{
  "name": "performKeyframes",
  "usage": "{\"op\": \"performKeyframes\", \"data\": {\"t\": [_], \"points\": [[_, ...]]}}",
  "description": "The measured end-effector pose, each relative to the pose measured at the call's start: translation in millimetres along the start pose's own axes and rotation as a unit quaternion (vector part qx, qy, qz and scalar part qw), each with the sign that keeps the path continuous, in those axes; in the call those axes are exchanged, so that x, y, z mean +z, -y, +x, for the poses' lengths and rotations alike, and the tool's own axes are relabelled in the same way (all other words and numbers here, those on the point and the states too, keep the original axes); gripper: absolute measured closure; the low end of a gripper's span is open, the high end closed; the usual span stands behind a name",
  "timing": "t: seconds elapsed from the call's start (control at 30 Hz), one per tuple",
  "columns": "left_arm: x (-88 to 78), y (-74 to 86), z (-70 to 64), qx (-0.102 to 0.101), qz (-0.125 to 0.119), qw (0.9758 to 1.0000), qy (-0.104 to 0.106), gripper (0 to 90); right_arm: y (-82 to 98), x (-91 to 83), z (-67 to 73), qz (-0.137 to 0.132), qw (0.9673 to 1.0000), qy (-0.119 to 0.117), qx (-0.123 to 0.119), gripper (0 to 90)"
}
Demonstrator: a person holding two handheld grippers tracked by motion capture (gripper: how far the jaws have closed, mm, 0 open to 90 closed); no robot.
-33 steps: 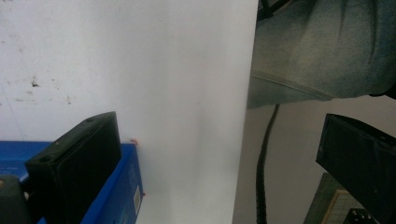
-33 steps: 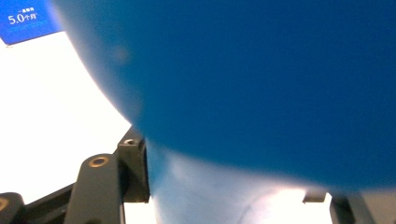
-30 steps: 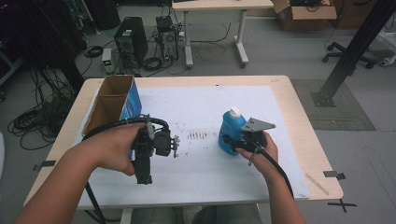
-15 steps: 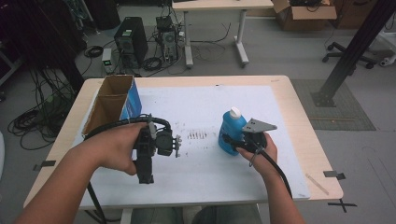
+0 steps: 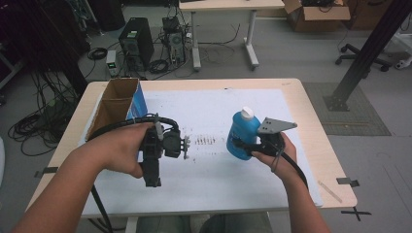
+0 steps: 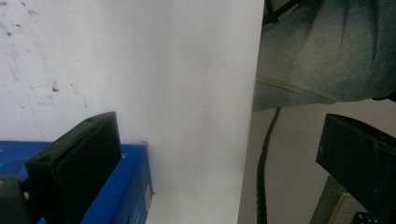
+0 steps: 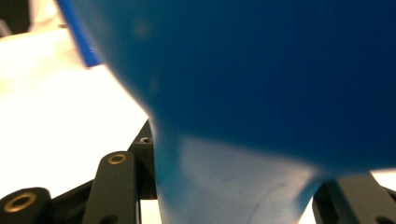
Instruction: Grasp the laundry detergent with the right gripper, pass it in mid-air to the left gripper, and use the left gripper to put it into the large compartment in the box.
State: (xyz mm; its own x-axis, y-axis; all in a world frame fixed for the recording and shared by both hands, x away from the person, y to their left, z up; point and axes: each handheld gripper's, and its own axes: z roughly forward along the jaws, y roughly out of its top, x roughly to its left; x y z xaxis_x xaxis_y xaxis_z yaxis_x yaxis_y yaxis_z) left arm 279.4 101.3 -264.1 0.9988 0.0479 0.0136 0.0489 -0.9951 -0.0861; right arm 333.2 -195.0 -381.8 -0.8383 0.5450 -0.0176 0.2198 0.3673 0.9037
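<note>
The right claw is clamped on the lower body of the one blue bottle, which stands upright with a white cap, at about three o'clock on the white sheet covering the counter. The left claw, at about nine o'clock, has its jaws apart with nothing between them. At about ten o'clock stands one open cardboard box with a blue side; no writing is readable anywhere.

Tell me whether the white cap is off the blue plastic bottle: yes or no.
No: in the high view the white cap sits on top of the upright blue plastic bottle, which the right gripper grips at its side.
</note>
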Motion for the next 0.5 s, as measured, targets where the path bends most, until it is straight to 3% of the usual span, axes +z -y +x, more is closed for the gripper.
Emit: {"op": "performKeyframes", "data": {"t": [0.23,0.5], "points": [[-6.8,-1.5,3.1,-0.001,-0.006,1.0000,-0.002,0.4,-16.3,-13.7,10.3,0.005,0.9980,-0.054,-0.032,46.0],[-13.8,-4.8,6.6,-0.001,-0.010,0.9999,-0.004,0.4,-25.5,-17.3,19.7,0.022,0.9928,-0.097,-0.067,46.0]]}}
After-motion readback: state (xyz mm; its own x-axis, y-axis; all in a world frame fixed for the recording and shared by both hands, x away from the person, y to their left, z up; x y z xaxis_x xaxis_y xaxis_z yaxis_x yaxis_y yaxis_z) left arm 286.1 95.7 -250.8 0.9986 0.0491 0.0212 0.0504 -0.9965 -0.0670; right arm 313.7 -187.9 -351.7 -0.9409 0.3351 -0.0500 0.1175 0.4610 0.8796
